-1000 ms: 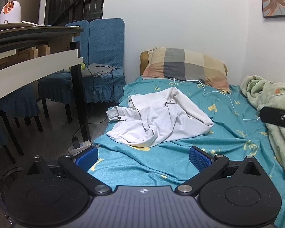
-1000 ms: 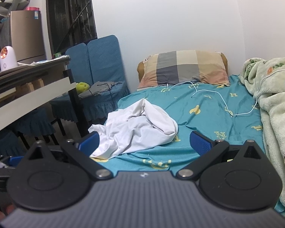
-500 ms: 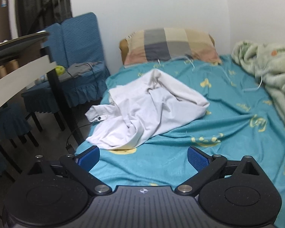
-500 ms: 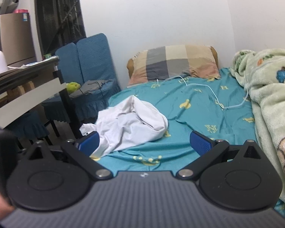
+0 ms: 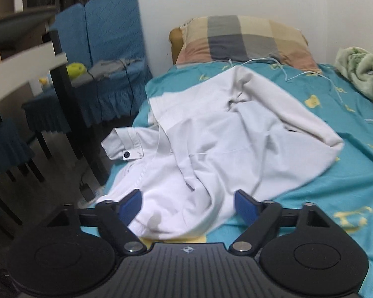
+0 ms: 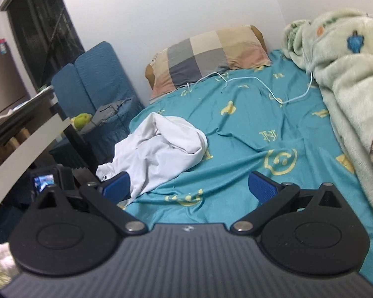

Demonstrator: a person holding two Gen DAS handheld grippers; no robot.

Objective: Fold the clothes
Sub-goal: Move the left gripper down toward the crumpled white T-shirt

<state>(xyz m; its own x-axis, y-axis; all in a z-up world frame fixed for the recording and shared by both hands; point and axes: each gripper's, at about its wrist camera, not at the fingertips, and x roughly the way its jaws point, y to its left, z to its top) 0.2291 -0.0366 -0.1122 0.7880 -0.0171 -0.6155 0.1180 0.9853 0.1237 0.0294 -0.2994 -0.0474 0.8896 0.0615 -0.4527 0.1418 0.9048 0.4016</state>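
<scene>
Bed [image 5: 335, 186] in a teal sheet, headed by a checked pillow [image 5: 243, 39]; green blanket [image 6: 348, 87] bunched along its right edge.

White shirt [image 5: 223, 144] lies crumpled on the left half of the bed, not folded: a loose heap, ridges and hollows throughout. Long axis runs roughly from the near-left bed edge up toward the pillow. A cuffed sleeve with a dark button [image 5: 126, 153] sticks out leftward, past the mattress edge.

Left gripper [image 5: 187, 204] is the nearer one. The shirt's near hem sits straight ahead, between and just beyond the blue pads; jaws spread wide, gripping nothing. Gripper held level, pointing along the bed toward the pillow.

Right gripper [image 6: 189, 186] stands further off. In its view the shirt [image 6: 161, 149] lies ahead and to the left, its near edge by the left pad; bare sheet fills the gap ahead. Jaws likewise spread and empty. View rolled slightly.

Judgement: left hand is placed to take the near hem; right would have to move left to reach cloth.
</scene>
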